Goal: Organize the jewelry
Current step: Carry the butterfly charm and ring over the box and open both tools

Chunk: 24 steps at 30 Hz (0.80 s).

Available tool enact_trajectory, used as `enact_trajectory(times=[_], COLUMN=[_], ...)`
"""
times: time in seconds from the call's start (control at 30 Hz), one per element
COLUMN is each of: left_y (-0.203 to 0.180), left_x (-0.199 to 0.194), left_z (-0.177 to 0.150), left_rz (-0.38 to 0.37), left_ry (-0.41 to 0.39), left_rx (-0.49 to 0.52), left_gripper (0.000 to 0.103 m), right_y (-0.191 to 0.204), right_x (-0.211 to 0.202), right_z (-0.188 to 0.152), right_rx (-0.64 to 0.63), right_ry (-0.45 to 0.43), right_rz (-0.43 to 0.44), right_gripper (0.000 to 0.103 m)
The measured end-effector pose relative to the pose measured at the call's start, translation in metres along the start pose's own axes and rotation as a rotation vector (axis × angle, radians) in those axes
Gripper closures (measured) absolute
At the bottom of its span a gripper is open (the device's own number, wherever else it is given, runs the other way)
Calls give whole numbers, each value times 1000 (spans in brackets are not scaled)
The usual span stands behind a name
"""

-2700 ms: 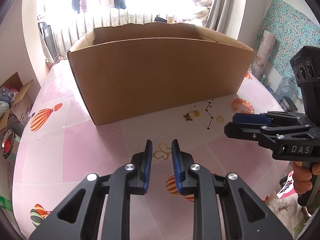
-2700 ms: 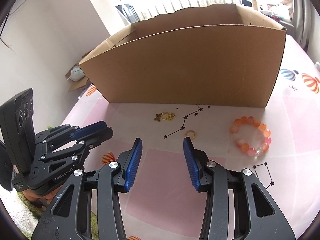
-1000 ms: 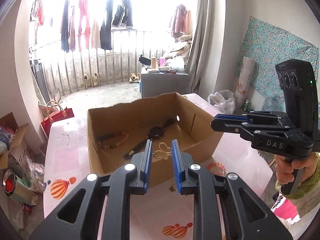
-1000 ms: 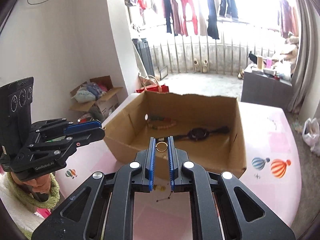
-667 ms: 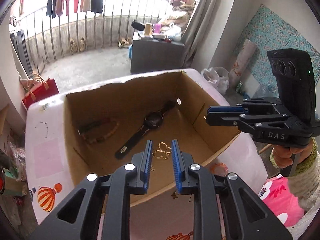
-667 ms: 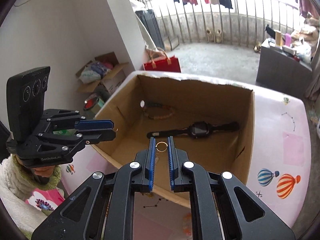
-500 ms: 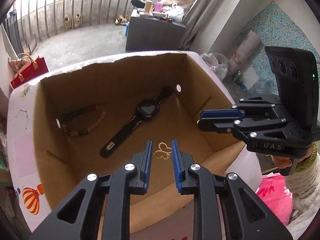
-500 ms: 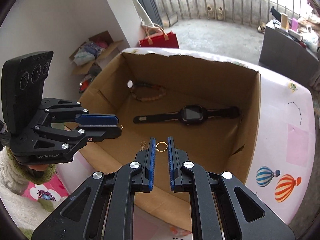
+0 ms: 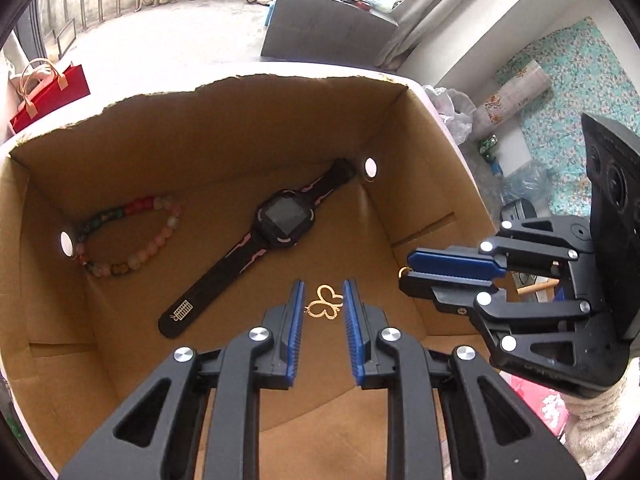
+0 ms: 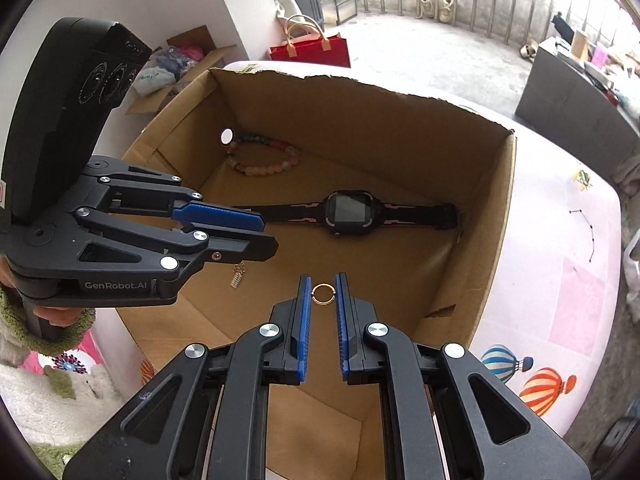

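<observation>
Both grippers hang over an open cardboard box (image 9: 240,120) (image 10: 360,120). My left gripper (image 9: 324,286) is shut on a gold butterfly pendant (image 9: 325,307), pinched between its blue pads. My right gripper (image 10: 323,280) is shut on a small gold ring (image 10: 322,293). On the box floor lie a black watch (image 9: 284,220) (image 10: 350,212) and a bead bracelet (image 9: 132,236) (image 10: 260,156) at the far left corner. The right gripper (image 9: 408,276) shows at the right in the left wrist view. The left gripper (image 10: 268,240) shows at the left in the right wrist view.
The box stands on a table with a pink cloth printed with balloons (image 10: 560,300). A red bag (image 9: 48,92), a grey cabinet (image 9: 328,28) and a box of clothes (image 10: 180,64) stand on the floor beyond. Fuzzy sleeves (image 10: 48,380) hold the grippers.
Both grippers, open at the table before, now grip the pendant and the ring. They rose, moved forward over the box rim and tilted down into it.
</observation>
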State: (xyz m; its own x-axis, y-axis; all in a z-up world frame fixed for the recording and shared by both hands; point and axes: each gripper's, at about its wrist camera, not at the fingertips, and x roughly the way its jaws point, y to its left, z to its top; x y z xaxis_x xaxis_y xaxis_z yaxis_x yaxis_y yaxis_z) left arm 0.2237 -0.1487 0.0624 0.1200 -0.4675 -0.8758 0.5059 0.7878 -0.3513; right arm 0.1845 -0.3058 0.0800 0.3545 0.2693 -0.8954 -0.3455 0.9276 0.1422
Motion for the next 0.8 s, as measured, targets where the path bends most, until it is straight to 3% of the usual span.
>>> enact_trajectory(times=[0.3, 0.8], left_y=[10, 11], left_x=[7, -77], left_z=[0, -46], left_rz=[-28, 13], left_ry=[16, -264], left_rx=[-53, -35], left_gripper=[84, 77], right_y=[0, 3], right_x=[3, 9], right_z=[1, 15], right_rx=[5, 17], right_ry=[2, -20], right_rz=[3, 40], right_gripper=[93, 92])
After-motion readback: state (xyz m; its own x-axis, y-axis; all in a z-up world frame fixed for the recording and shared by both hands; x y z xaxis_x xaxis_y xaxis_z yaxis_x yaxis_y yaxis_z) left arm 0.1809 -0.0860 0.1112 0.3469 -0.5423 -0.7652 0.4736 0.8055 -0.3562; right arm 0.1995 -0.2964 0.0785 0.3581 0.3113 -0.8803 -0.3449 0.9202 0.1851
